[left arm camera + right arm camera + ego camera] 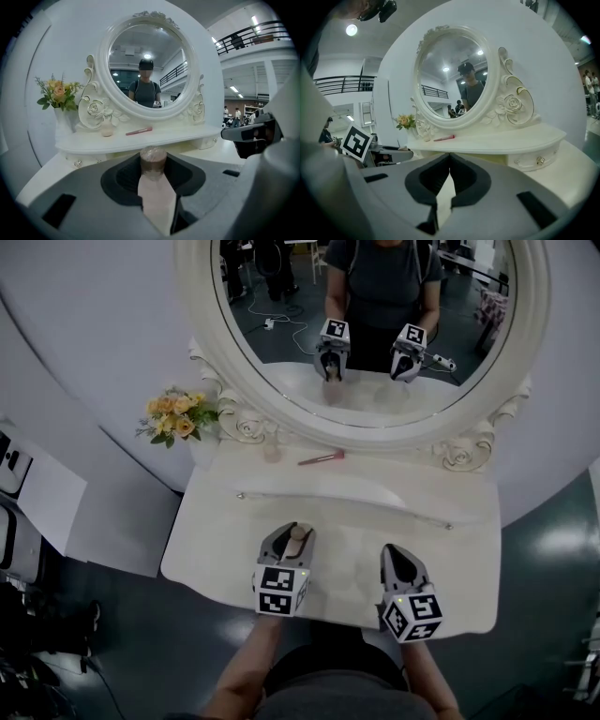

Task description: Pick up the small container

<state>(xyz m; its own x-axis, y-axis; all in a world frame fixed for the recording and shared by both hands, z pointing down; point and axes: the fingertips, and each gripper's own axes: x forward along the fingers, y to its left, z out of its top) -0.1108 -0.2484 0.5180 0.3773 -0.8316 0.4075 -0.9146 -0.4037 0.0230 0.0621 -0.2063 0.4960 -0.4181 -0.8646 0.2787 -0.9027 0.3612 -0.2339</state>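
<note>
Left gripper (298, 532) (153, 164) is clamped at a medium width on a small container (299, 540) (157, 197), which has a pale pink body and a brownish translucent round cap. The container is pinched between the two dark pads, with the cap poking up past the jaw tips. It is held over the front left part of the white glossy dressing table (375, 512); whether its base is touching the top can't be told.

Right gripper (394, 553) (450, 158) is seen just to the right, over the table's front edge. Its jaws are closed tip to tip and nothing is held between them.

A raised white shelf (394, 465) is seen behind, under a big oval mirror in a white carved rose frame (202, 324). A slim pink cosmetic stick (322, 457) (138, 131) (444, 138) is laid flat on the shelf near its middle. A small pale round jar (272, 453) (107, 130) is placed left of the stick. A bunch of yellow-orange flowers with green leaves (176, 415) (57, 93) is set at the shelf's far left end, well apart from both grippers. A person in a dark grey top and both grippers are reflected in the mirror.
</note>
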